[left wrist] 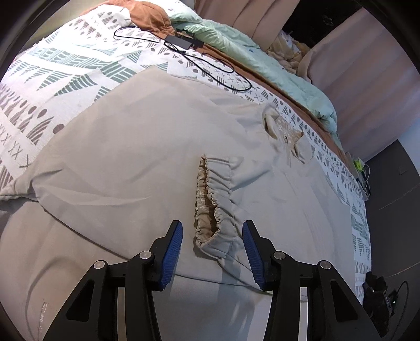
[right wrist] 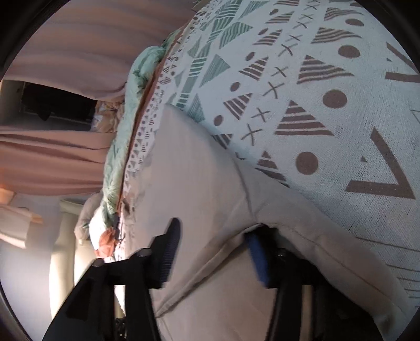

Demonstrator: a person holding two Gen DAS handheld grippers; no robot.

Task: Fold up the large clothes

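A large beige garment (left wrist: 131,170) lies spread flat on the bed, its collar (left wrist: 278,126) toward the far right. One sleeve is folded across the body and ends in a gathered elastic cuff (left wrist: 210,199). My left gripper (left wrist: 212,249) is open, its blue pads (left wrist: 170,254) on either side of the cuff with a gap on each side. In the right wrist view the same garment (right wrist: 199,170) has a folded edge lying between the fingers of my right gripper (right wrist: 214,251). That gripper stands open and wide, and the cloth drapes over part of its right finger (right wrist: 258,259).
A white bed cover (left wrist: 65,73) with grey and green patterns lies under the garment. A black charger with its cable (left wrist: 181,42), an orange cloth (left wrist: 149,15) and a mint quilt (left wrist: 236,44) sit at the far side. Pink curtains (left wrist: 367,78) hang behind; a dark device (left wrist: 378,291) sits at the bed's right edge.
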